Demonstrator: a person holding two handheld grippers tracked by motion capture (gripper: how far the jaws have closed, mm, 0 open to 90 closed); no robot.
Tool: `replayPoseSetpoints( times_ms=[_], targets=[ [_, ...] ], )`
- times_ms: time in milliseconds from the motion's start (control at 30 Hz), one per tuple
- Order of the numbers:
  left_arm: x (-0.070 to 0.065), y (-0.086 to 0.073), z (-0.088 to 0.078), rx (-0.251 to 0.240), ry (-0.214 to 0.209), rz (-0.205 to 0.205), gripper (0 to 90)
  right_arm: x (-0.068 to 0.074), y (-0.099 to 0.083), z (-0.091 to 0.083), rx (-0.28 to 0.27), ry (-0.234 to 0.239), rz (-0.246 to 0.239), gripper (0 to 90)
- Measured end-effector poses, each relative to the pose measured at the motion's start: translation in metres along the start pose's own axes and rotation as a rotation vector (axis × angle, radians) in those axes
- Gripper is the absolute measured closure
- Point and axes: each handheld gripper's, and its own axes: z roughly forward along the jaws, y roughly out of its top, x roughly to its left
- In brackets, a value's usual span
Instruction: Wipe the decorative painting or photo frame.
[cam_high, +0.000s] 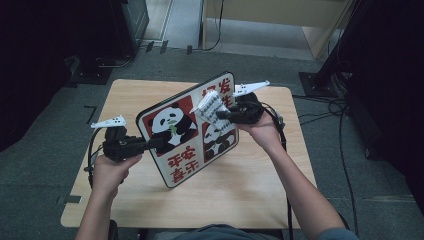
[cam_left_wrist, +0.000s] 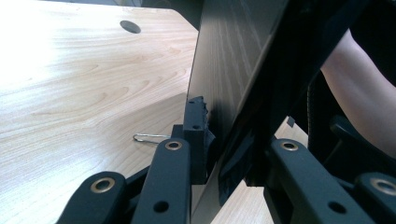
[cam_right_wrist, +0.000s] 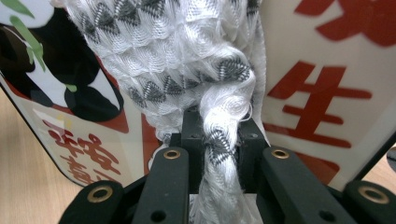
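In the left gripper view the board (cam_left_wrist: 233, 70) clamped between the left tongs (cam_left_wrist: 229, 154) shows just its dark back and edge; its top and bottom run out of frame, and the far jaw's tip is hidden behind it. A thin bent wire (cam_left_wrist: 149, 137) on the table (cam_left_wrist: 70, 93) beside those tongs is too small to identify. In the right gripper view the white patterned cloth (cam_right_wrist: 187, 60) bunched in the right tongs (cam_right_wrist: 219, 149) covers the board's middle, and its ends leave the frame. From above, the cloth hides the right jaw tips.
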Motion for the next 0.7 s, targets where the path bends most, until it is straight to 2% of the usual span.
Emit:
replayPoseSetpoints(
  times_ms=[367,700],
  targets=[
    [0.0,0.0,0.0,-0.001,-0.002,0.001,76.8,-0.002,-0.016,0.007,0.027,0.012,0.023,78.7],
    [0.0,0.0,0.0,-0.002,-0.002,0.003,76.7,-0.002,-0.029,0.012,0.03,0.02,0.035,78.5]
  ],
)
